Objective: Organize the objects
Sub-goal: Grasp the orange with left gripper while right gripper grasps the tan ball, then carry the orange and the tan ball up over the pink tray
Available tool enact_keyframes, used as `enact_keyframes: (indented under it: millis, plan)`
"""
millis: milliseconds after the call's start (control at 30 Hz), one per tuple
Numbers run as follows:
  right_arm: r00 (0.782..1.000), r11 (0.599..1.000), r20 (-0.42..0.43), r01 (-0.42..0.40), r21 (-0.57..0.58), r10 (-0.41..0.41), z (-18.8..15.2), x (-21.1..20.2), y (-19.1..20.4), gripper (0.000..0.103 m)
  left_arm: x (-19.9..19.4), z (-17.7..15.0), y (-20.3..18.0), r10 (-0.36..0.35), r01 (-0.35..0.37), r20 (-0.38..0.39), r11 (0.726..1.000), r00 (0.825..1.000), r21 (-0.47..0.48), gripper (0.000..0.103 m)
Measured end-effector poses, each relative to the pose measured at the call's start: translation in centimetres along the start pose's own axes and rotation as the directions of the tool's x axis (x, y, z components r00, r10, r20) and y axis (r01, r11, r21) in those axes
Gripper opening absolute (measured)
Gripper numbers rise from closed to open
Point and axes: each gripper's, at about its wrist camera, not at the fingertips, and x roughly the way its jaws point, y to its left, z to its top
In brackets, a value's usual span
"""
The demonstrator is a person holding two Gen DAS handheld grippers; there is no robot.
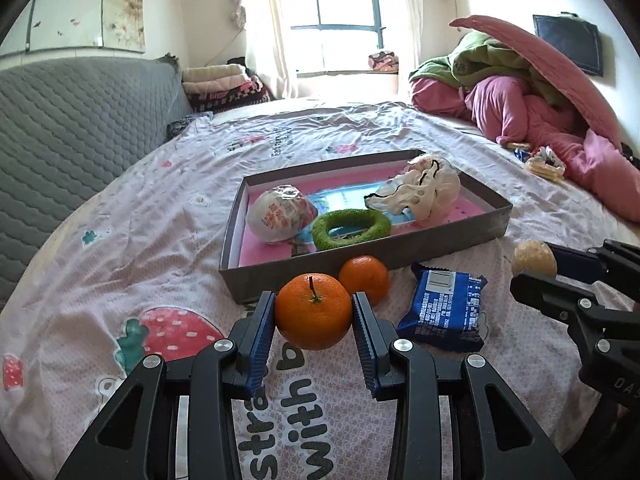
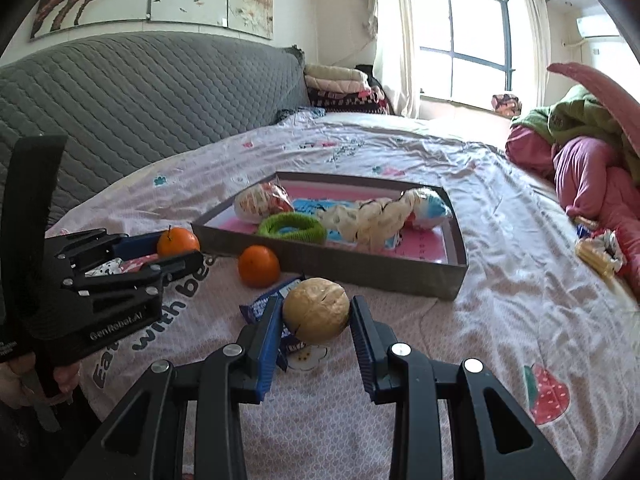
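Orange (image 1: 313, 311) clamped in left tongs (image 1: 314, 316), walnut (image 2: 316, 309) in right tongs (image 2: 316, 312)
Both round; either could slip and roll off short of the tray (image 1: 486, 224)

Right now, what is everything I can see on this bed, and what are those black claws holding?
tray: one, grey with pink floor, mid-bed
wrapped ball: one, white and red, in tray, left
ring: one, green, in tray, front
crumpled bag: one, cream, in tray, right
oranges: two; one held, one on the sheet before the tray
packet: one, blue, on the sheet beside the loose orange
walnut: one, tan, held
bedding pile: pink and green, far right
left fingers: black and blue, shut on the orange
right fingers: black and blue, shut on the walnut
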Motion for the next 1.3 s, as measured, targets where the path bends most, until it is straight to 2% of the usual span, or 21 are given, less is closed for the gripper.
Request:
enact_keyframes:
  millis: [1033,1200,1300]
  plan:
    - [0.989,0.998,0.136,0.053,0.023,-0.055,3.6,-1.1,-1.7,0.035,0.3,2.1,-0.4,0.007,-0.006,0.037,1.000,0.999,-0.021,0.039]
    - [0.987,0.998,0.149,0.052,0.025,-0.055,4.3,-1.1,-2.2,0.035,0.7,2.8,0.3,0.004,-0.002,0.034,0.999,0.999,-0.047,0.039]
    - [0.986,0.998,0.154,0.054,0.021,-0.056,4.7,-1.0,-2.2,0.035,0.9,3.2,0.9,-0.022,0.024,0.024,0.996,0.999,-0.082,0.039]
